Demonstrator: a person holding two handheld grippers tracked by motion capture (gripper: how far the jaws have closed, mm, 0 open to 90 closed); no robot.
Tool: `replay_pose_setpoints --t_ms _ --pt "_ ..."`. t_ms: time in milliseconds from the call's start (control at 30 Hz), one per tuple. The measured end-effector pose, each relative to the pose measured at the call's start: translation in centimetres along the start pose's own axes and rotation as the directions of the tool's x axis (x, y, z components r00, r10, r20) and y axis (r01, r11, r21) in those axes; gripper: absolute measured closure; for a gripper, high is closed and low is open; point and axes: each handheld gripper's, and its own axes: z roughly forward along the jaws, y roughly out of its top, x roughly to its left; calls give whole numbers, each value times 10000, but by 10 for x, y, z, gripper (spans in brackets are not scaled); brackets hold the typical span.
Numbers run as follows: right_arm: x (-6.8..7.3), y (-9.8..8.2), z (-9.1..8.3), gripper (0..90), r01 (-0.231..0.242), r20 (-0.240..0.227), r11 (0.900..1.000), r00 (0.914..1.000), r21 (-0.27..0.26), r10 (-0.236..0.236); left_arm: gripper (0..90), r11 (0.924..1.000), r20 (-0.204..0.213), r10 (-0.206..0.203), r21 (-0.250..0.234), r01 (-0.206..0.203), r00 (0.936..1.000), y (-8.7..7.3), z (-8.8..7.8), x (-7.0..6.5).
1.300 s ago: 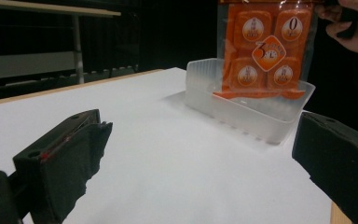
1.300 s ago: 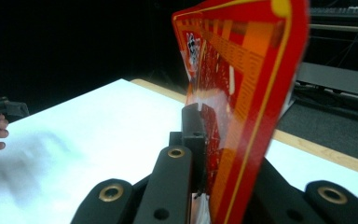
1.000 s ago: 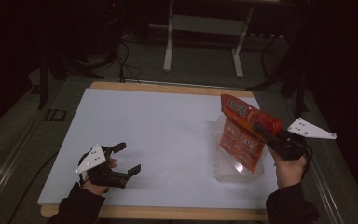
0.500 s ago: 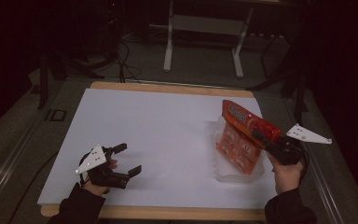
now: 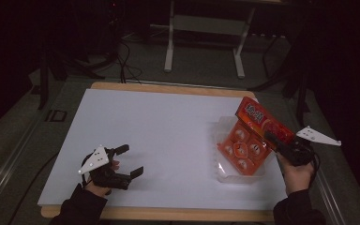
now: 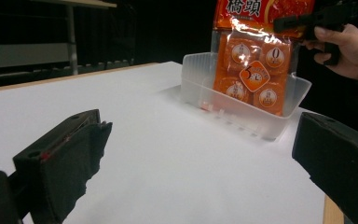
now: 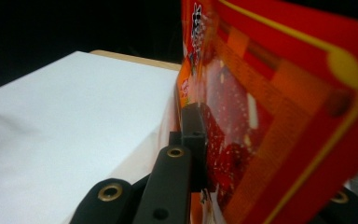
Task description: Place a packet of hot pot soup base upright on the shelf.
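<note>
Snack bag going into the clear tray

Right gripper (image 5: 271, 139) is clamped on the top edge of the orange snack bag (image 5: 248, 143), which hangs below the jaws with its bottom end inside the clear plastic tray (image 5: 225, 169). Left gripper (image 5: 130, 161) sits well off to the side, jaws wide apart, nothing between them.

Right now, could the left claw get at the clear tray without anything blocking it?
Probably yes. The left claw stands open, and bare white table lies between it and the clear tray. Only the snack bag, pinched by the right claw, occupies the tray.
</note>
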Motion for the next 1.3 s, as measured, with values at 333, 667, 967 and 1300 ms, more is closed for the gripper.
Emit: replay_pose_setpoints --t_ms 333,667,967,1300 --pt "-7 -1 3 769 -189 474 9998 9987 67 185 22 10000 -2 19 -93 -19 10000 1 -1 0" --pt "3 1 4 319 39 1253 10000 9921 78 -48 22 9999 43 56 -102 -55 10000 1 -1 -1" --pt "10 2 -2 139 121 1170 9999 9931 -22 -118 22 10000 91 73 -62 -72 9999 1 -1 -2" --pt "13 -5 -23 138 112 1735 9999 9848 79 -124 22 9999 102 155 -17 -155 9998 2 -2 -2"
